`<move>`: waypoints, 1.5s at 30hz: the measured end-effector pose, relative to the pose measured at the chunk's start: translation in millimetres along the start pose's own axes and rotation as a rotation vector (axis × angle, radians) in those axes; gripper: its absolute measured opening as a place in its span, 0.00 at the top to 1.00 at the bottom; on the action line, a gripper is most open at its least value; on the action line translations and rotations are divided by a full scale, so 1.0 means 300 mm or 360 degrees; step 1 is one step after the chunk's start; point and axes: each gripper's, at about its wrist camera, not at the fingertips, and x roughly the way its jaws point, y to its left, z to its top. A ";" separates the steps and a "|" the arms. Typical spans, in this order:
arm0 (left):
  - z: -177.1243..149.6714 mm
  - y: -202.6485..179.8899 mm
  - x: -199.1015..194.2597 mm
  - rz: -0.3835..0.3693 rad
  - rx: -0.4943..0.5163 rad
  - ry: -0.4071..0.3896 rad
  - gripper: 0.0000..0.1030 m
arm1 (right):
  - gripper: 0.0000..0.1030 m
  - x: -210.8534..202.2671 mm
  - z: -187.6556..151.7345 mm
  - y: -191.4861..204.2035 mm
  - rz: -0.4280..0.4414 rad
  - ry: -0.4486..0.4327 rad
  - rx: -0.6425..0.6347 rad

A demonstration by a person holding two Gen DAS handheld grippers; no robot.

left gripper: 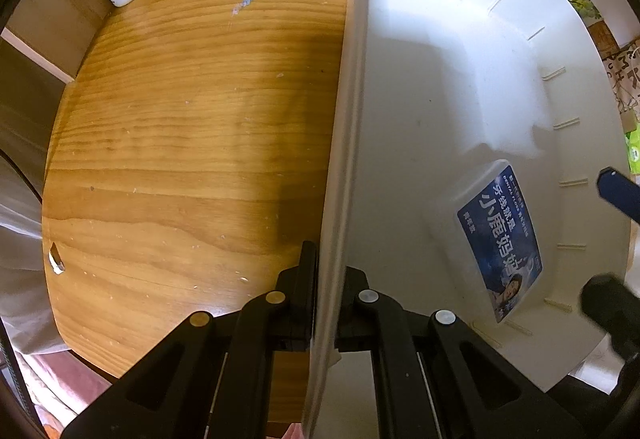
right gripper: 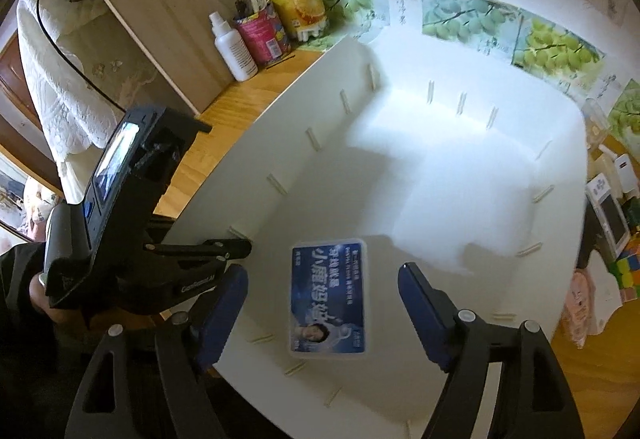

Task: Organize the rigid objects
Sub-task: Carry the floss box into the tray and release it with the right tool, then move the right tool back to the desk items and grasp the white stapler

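A big white plastic bin (right gripper: 440, 167) stands on the wooden table (left gripper: 192, 143). My left gripper (left gripper: 329, 279) is shut on the bin's left wall (left gripper: 352, 87), one black finger outside and one inside. The right wrist view shows it clamped on that rim (right gripper: 224, 251). A clear flat box with a blue label (right gripper: 329, 295) lies on the bin floor near the front, and the left wrist view also shows this box (left gripper: 500, 235). My right gripper (right gripper: 322, 271) hangs open above it, with blue pads (right gripper: 228, 303) on either side and not touching it.
A white bottle (right gripper: 234, 47), a pink can (right gripper: 262, 33) and a yellow carton (right gripper: 304, 5) stand at the table's back left. Grape-print packaging (right gripper: 552, 47) lines the wall behind the bin. A colour cube (right gripper: 628, 271), white devices and a pink packet crowd the right.
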 end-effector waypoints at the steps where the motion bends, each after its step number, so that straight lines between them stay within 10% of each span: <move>1: 0.002 0.003 0.002 -0.0004 -0.0006 0.0004 0.94 | 0.24 -0.012 0.001 -0.010 -0.0013 -0.0014 0.0004; 17: 0.015 -0.003 0.018 0.0037 -0.0062 0.0037 0.94 | 0.24 -0.245 -0.036 -0.276 -0.0282 -0.0374 0.0044; 45: -0.057 -0.150 0.009 0.0205 -0.0034 -0.0116 0.92 | 0.24 -0.103 -0.242 -0.816 -0.0424 -0.0051 0.0183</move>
